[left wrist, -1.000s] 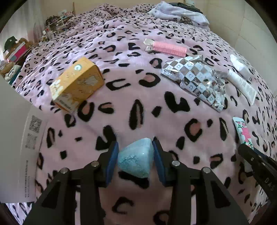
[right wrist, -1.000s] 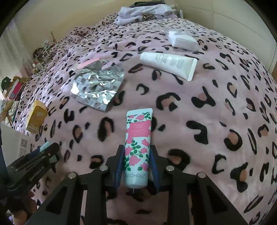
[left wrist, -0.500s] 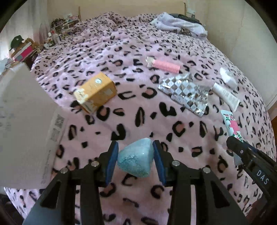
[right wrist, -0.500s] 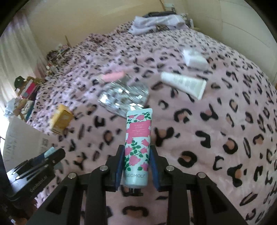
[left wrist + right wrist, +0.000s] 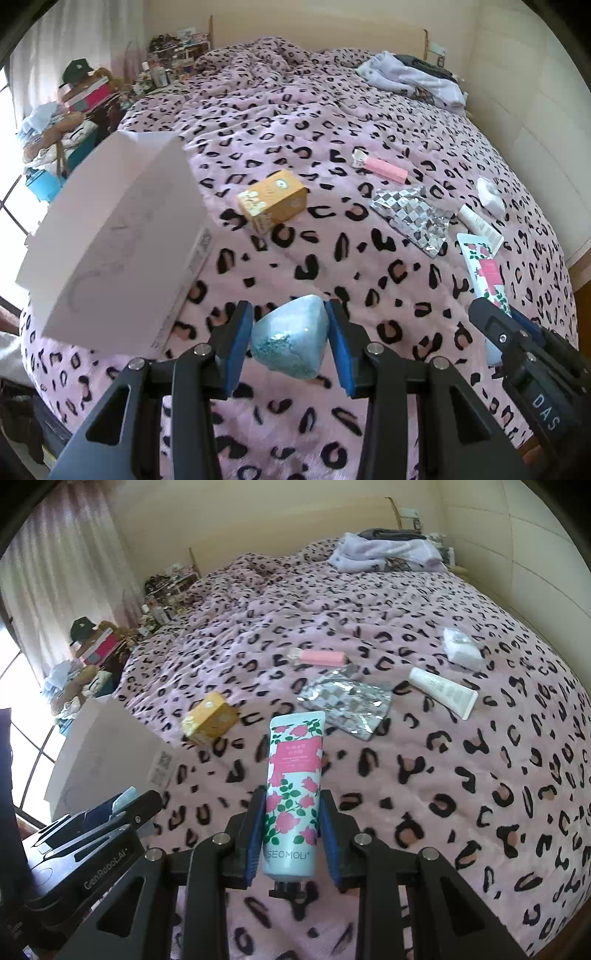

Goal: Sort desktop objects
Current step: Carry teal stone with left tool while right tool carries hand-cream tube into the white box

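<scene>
The pale blue, wedge-shaped lump with a crumbly, glittering face sits clamped between the blue pads of my left tool, held clear above the pink leopard-print bedspread. My right tool is clenched on the mint-white hand-cream tube printed with pink roses, cap end toward me, its long axis running straight out along the fingers, also carried off the bed.

The white rectangular cardboard box stands at the bed's left edge, ahead and to the left of both tools; the left tool is the nearer. It is probably the sorting bin, though I cannot see its opening.

Lying loose on the bedspread, well beyond both tools: an orange carton, a crumpled silver chequered foil pouch, a pink stick with a clear cap, a plain white tube and a white wrapped packet.
</scene>
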